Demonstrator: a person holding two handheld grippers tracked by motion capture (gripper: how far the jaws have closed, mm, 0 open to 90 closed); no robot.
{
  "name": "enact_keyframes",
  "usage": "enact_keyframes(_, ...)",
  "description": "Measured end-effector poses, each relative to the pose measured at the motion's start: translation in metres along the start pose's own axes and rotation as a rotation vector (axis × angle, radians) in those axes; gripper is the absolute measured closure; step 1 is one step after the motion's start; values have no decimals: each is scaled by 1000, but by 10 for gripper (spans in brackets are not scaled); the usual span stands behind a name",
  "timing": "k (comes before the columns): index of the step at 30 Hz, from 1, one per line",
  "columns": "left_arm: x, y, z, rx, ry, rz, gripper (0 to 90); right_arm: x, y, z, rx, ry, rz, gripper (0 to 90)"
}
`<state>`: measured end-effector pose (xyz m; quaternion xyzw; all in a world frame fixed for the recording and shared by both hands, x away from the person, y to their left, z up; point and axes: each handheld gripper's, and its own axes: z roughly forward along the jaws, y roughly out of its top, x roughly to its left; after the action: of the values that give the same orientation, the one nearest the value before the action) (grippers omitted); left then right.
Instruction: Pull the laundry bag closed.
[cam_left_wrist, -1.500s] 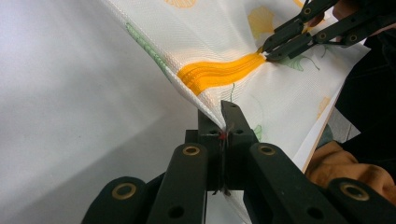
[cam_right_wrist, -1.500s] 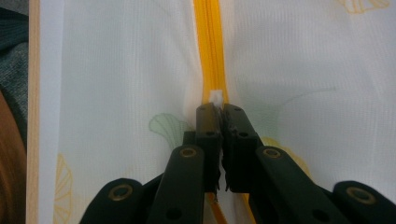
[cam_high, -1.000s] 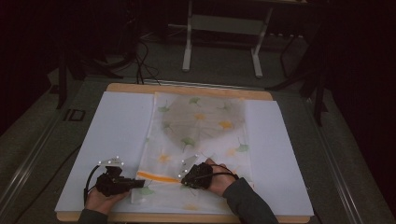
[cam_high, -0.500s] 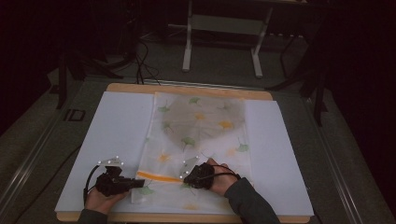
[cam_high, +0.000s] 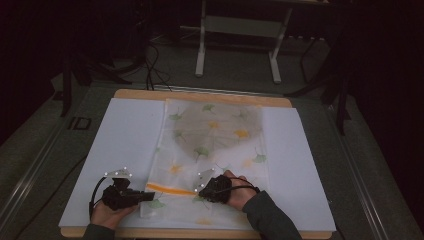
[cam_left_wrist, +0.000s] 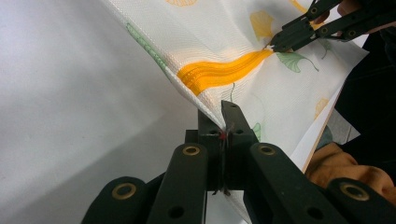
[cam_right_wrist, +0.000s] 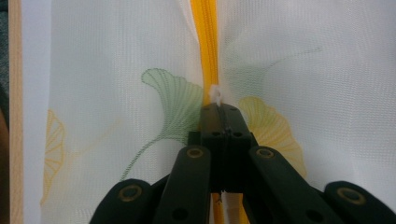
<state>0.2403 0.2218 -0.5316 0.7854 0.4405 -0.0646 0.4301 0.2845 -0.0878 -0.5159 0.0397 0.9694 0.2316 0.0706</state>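
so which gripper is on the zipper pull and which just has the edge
The right gripper is shut on the white zipper pull on the orange zipper. The left gripper pinches the mesh bag at its edge.

A wooden table (cam_high: 200, 95) is covered by a white sheet (cam_high: 125, 135). A leaf-printed mesh bag (cam_high: 215, 135) lies flat at centre, running from twelve to six o'clock.
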Motion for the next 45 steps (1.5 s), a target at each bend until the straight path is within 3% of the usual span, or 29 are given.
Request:
enact_keyframes(29,2,-1,-2,-8,1,-6,884,2,-8,-6,32,-19,-7,900)
enact_keyframes(45,3,-1,-3,-12,8,-10,884,-1,-26,-16,44,-32,13,900)
